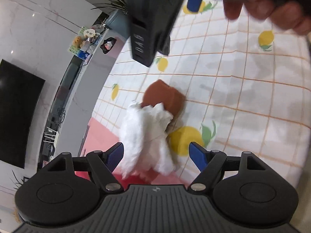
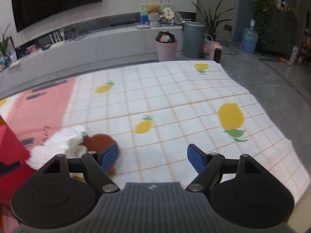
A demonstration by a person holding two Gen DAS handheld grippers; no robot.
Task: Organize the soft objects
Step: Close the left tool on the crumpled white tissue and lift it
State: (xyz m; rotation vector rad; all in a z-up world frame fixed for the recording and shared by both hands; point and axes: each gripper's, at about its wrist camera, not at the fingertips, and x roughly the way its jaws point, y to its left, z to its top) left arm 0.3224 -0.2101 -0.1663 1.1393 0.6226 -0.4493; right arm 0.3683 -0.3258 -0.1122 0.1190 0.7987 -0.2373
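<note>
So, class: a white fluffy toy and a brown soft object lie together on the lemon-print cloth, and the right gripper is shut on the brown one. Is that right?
Not quite. In the right wrist view the right gripper is open, gripping nothing; the brown soft object lies beside its left finger, against the white fluffy toy on the lemon-print cloth.

Lemon-print checked cloth [image 2: 175, 101] on the floor, white-and-brown plush toy [image 2: 64, 141] lying on it, red box [image 2: 11, 155] alongside

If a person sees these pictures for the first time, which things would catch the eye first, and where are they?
First, the fluffy white and brown plush toy lying on the white checked cloth with yellow lemon prints, near the cloth's pink part. Next, the open left gripper, its blue pads on either side of the toy's white fur without pressing it. The right gripper is also open over bare cloth, with the toy beside its left finger.
</note>
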